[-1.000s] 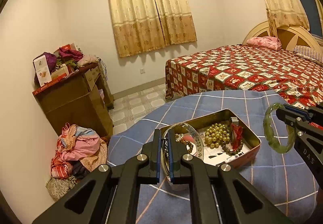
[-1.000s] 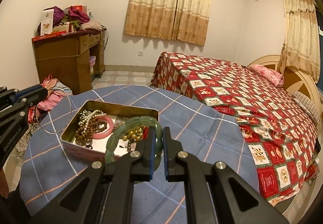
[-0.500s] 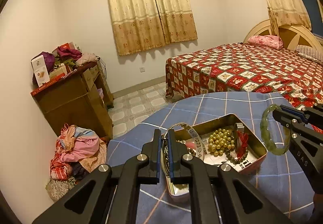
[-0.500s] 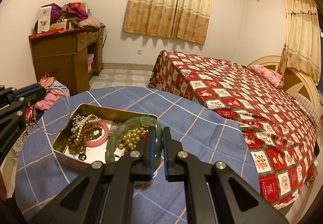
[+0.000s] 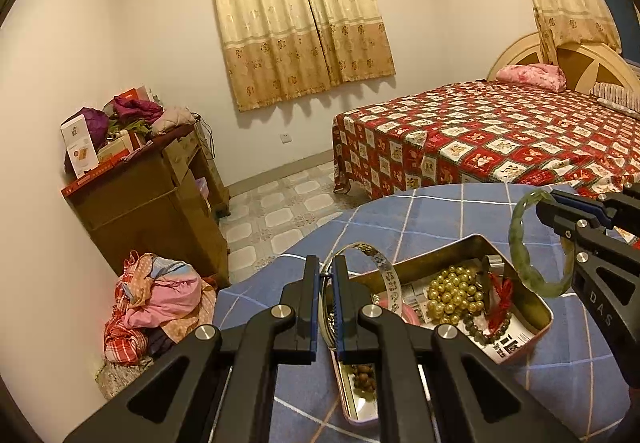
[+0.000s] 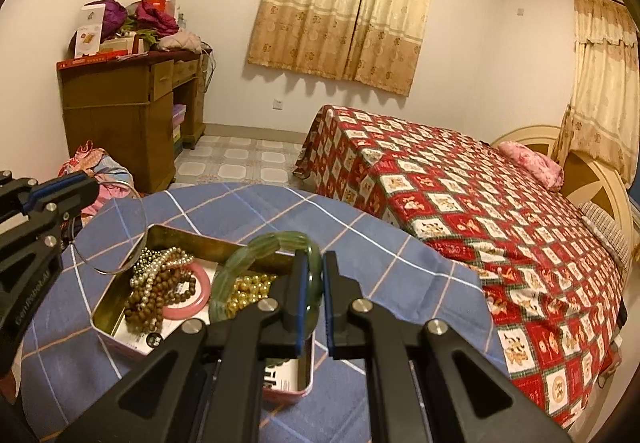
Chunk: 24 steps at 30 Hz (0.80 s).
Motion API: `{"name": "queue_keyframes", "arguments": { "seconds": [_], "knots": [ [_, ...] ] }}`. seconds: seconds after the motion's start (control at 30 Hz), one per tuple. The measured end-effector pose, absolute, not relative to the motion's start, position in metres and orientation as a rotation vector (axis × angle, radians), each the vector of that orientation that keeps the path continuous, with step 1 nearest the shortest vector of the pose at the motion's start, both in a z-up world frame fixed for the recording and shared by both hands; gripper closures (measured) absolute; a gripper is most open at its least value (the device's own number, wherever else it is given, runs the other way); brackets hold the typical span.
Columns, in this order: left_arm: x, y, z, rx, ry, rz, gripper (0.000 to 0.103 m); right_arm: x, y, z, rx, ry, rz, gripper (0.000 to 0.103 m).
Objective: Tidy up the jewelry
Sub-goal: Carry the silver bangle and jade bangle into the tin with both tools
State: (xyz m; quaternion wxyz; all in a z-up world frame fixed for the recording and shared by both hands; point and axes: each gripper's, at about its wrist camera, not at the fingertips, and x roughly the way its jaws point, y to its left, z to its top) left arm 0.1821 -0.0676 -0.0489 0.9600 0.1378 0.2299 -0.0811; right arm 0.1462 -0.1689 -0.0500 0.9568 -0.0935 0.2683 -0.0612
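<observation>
Two bangles are up off the table: your left tool (image 5: 327, 297) is clamped on a thin clear bangle (image 5: 386, 279), your right tool (image 6: 315, 297) on a green jade bangle (image 6: 256, 255), both over the open metal tin (image 6: 120, 293). Your tools hide part of the tin, so its tangled bead strands (image 5: 452, 295) are hard to separate.
</observation>
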Motion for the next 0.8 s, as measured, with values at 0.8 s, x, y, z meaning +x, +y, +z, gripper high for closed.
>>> {"name": "queue_keyframes", "arguments": {
  "seconds": [0.8],
  "knots": [
    [0.217,-0.077,-0.083,0.286,0.548,-0.143,0.098,0.175,-0.163,-0.076,-0.190,0.628,-0.129,0.095]
  ]
}}
